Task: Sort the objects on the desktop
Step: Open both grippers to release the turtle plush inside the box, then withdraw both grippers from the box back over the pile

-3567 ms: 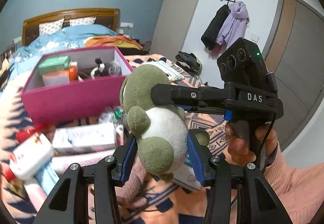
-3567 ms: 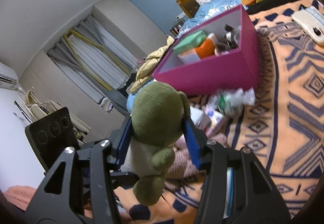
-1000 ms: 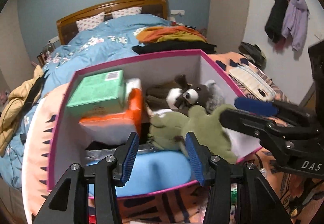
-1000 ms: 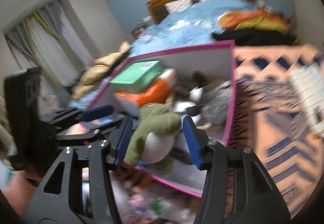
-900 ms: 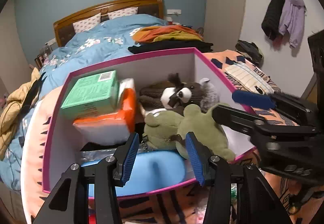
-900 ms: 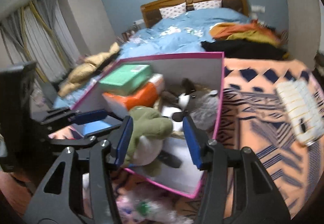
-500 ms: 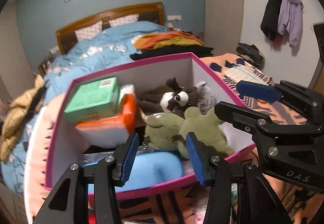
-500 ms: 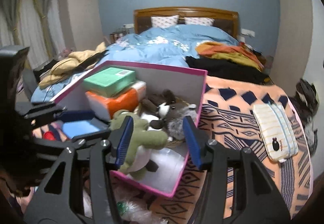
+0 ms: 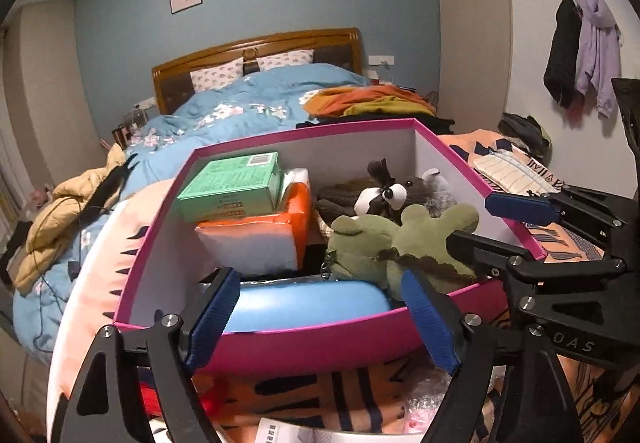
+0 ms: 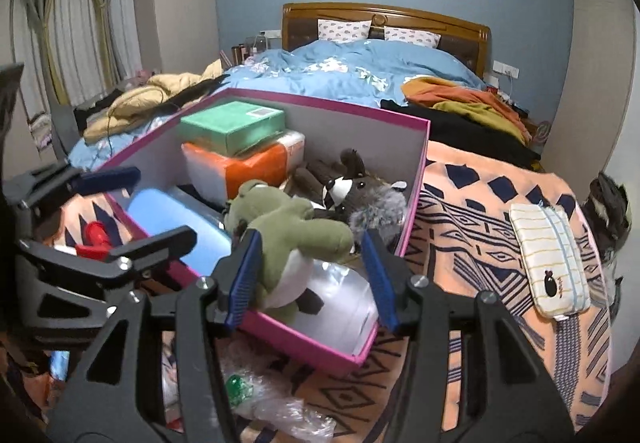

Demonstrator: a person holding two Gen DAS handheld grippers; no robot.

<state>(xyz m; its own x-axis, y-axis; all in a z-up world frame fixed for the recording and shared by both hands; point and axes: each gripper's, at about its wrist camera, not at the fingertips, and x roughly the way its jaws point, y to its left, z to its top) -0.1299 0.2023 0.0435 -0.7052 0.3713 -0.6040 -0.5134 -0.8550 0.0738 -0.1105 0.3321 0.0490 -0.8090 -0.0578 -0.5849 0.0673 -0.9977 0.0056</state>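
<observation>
A green plush toy (image 9: 400,243) (image 10: 288,231) lies on its side in the pink box (image 9: 304,327) (image 10: 416,179), at the front right corner, against a grey plush animal (image 9: 392,195). My right gripper (image 10: 311,243) is open, its blue pads standing wide on either side of the green plush, reaching over the box rim. My left gripper (image 9: 316,295) is open and holds nothing, in front of the box's near wall. Also in the box are a green carton (image 9: 232,183), an orange tissue pack (image 9: 256,239) and a blue case (image 9: 304,303).
The box stands on an orange patterned cloth (image 10: 480,203). A striped pencil pouch (image 10: 548,263) lies to the right. A crumpled clear plastic bag (image 10: 260,395), a red-capped item (image 10: 94,239) and a white carton (image 9: 288,435) lie in front of the box. A bed stands behind.
Both grippers, earlier shut on the green plush in the air, carried it to the box and opened. In the last second they drew back a little; the plush rests inside.
</observation>
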